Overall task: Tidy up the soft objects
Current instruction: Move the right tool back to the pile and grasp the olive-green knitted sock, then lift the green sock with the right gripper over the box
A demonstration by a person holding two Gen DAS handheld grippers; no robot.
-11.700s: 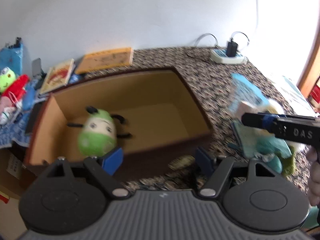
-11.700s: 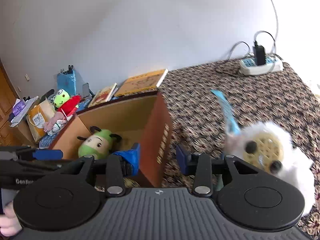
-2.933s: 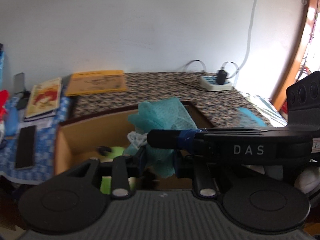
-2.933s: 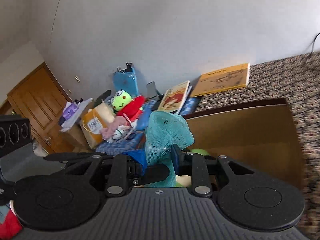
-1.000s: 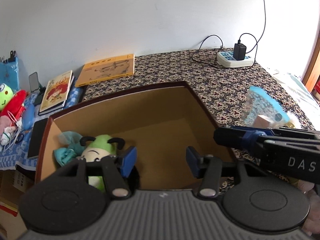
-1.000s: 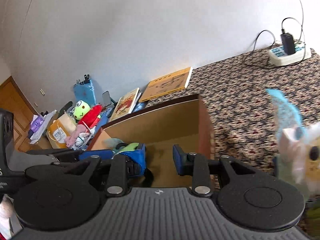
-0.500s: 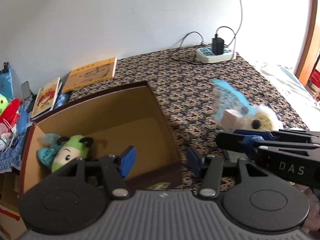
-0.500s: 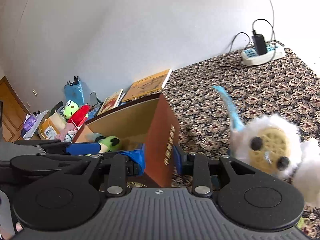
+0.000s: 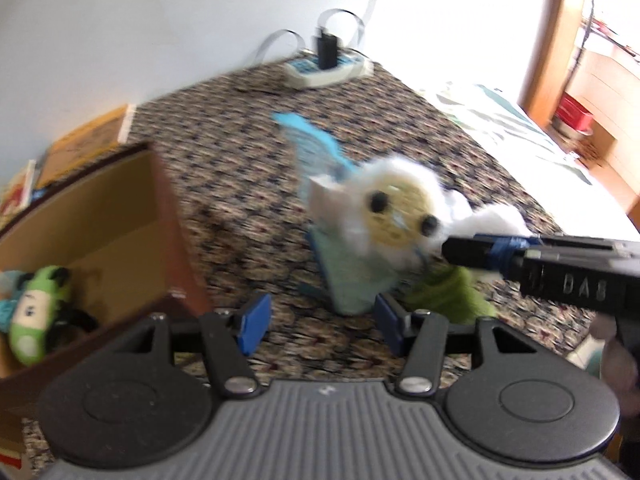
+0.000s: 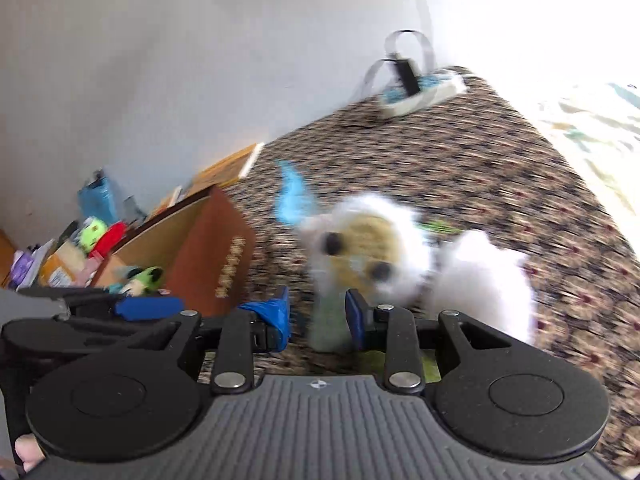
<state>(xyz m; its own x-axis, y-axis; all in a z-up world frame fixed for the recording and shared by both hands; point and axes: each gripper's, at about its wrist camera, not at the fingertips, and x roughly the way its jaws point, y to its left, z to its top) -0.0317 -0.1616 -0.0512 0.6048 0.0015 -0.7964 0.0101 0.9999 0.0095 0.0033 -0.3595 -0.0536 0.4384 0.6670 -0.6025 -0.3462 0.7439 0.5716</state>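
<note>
Between the left gripper's [image 9: 318,324] half-open jaws nothing is gripped; the right gripper's [image 10: 317,313] jaws are narrow, empty. Just ahead, a white plush toy [image 9: 394,216] lies on patterned fabric beside the box [image 9: 120,236]. Judged light, squashy; best pinched at the fluffy body.

Motion-blurred white plush [image 9: 404,216]; its lower part behind right claw [image 10: 316,314]; box [image 9: 92,216] cropped left

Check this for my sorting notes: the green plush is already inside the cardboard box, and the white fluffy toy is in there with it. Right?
Half right. The green plush does lie inside the cardboard box, but the white fluffy toy is not in it: the left wrist view shows it out on the patterned tablecloth, to the right of the box.
</note>
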